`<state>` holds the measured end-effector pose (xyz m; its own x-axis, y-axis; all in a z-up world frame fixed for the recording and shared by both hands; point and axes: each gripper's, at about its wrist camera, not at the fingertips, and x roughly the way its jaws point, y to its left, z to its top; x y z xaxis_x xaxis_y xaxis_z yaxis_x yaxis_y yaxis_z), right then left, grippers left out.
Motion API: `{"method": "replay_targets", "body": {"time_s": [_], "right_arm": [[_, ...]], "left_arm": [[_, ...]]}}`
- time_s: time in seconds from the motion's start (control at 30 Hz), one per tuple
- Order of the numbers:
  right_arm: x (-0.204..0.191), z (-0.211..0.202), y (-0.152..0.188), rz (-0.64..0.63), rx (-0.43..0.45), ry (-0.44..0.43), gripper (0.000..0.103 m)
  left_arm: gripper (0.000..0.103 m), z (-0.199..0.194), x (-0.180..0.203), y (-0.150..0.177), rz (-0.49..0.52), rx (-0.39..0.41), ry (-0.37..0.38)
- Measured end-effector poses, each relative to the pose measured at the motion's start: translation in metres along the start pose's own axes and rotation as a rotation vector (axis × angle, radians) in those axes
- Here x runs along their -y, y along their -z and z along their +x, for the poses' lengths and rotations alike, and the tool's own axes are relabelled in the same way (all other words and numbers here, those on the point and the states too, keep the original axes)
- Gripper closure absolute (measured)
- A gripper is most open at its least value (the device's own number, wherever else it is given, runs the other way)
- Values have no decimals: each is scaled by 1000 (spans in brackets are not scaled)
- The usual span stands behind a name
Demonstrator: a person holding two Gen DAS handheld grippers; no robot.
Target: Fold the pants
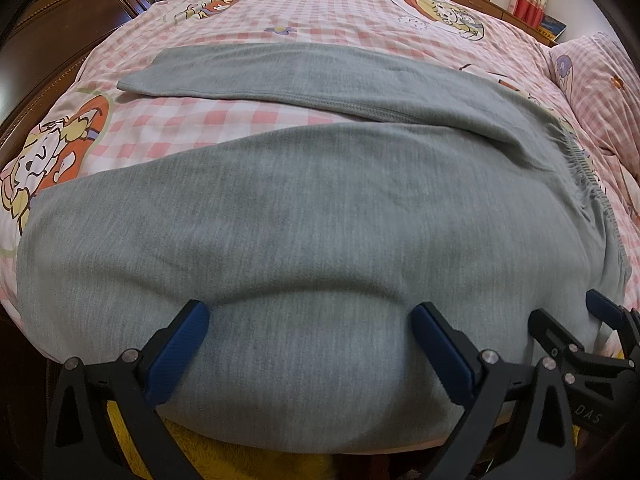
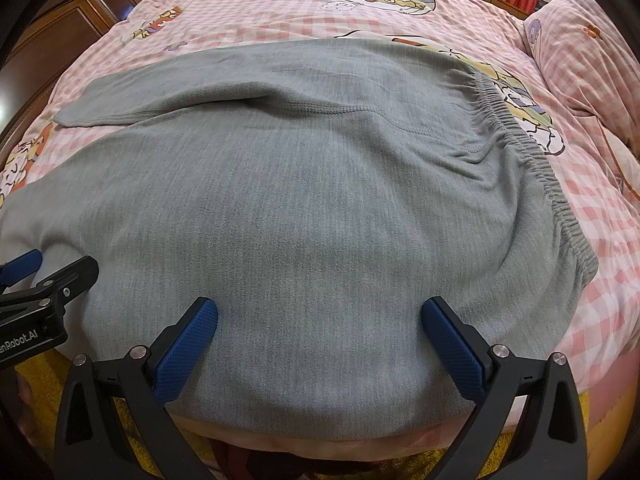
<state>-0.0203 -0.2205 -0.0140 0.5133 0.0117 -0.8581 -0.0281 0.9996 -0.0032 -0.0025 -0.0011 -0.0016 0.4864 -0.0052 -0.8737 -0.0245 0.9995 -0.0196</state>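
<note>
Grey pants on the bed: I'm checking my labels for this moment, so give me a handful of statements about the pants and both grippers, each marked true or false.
1. The grey pants lie spread on a pink checked quilt. True.
2. The elastic waistband is on the right side of the right wrist view. True.
3. The left gripper is shut on the fabric. False: its jaws stand wide open over the near edge of the pants.
4. The right gripper is open. True.
5. The two legs are stacked one on the other. False: the far leg lies apart, with quilt showing between it and the near leg.
</note>
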Motion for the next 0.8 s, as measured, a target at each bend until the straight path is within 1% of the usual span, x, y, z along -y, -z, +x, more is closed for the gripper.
{"method": "replay_targets", "body": {"time_s": [0.8], "right_arm": [[0, -1, -1, 0, 4, 1, 0]], "left_arm": [[0, -1, 1, 0, 1, 0, -2]]}}
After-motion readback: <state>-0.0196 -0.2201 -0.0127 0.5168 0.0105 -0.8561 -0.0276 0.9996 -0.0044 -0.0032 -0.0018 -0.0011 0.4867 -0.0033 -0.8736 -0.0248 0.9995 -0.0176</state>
